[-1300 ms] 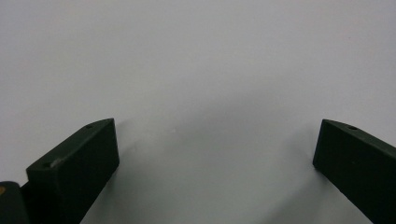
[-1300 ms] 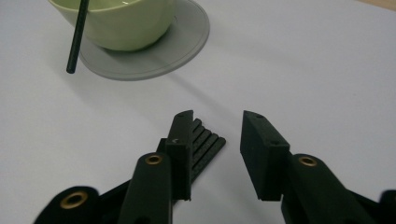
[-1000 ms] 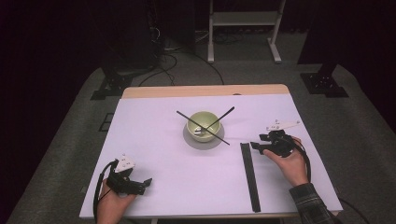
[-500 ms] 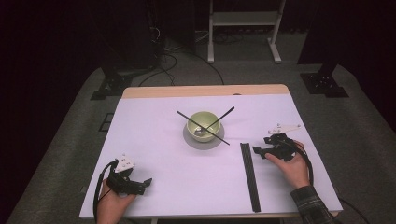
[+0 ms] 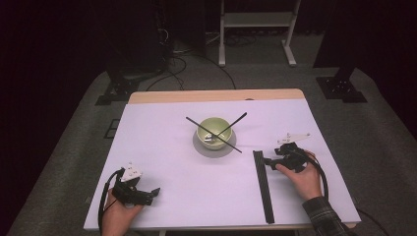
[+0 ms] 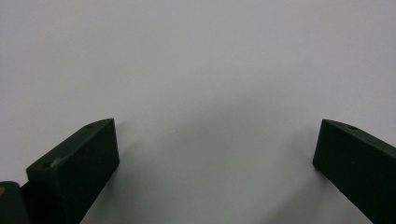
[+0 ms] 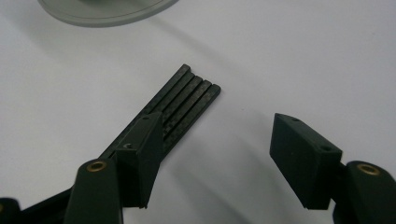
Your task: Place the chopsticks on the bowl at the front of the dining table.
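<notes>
The right gripper (image 7: pixel 219 154), its jaws having just been opening and gripping nothing, stood over the near-bowl end of the bundle of black rods (image 7: pixel 184 100), which lay flat beside the bowl (image 5: pixel 214 132); centring one rod before closing seemed advisable.

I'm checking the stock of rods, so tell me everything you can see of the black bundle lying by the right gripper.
The bundle of black rods lies flat on the white table cover, running from near the grey saucer toward the table's near edge. In the right gripper view it shows four or five thin square rods side by side, with a woven, carbon-like look and ends nearly flush. One jaw sits over its end; whether it touches is unclear.
</notes>
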Demonstrator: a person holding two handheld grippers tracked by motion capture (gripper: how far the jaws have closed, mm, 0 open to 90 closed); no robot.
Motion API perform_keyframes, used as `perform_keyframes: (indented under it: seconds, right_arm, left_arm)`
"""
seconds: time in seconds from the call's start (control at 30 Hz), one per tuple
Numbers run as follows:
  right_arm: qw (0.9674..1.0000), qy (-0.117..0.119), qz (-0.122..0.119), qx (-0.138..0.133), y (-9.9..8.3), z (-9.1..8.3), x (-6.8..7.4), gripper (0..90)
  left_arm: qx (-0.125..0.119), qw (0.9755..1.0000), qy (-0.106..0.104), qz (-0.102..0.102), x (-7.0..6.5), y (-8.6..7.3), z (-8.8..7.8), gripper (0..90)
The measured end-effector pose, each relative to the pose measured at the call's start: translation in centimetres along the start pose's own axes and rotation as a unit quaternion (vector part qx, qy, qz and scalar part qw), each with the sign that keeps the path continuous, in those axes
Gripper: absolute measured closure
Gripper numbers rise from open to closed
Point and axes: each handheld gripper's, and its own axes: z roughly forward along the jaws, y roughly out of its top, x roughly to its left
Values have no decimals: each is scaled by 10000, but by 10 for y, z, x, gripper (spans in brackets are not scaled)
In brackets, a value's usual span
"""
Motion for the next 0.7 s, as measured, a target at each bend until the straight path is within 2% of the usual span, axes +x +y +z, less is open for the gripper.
perform_keyframes:
  seconds: [0.7]
  right_arm:
    - [9998,-81,-158,133,-6,4,13,328]
  left_arm:
    - [-1,10000,0,-1,0,0,0,0]
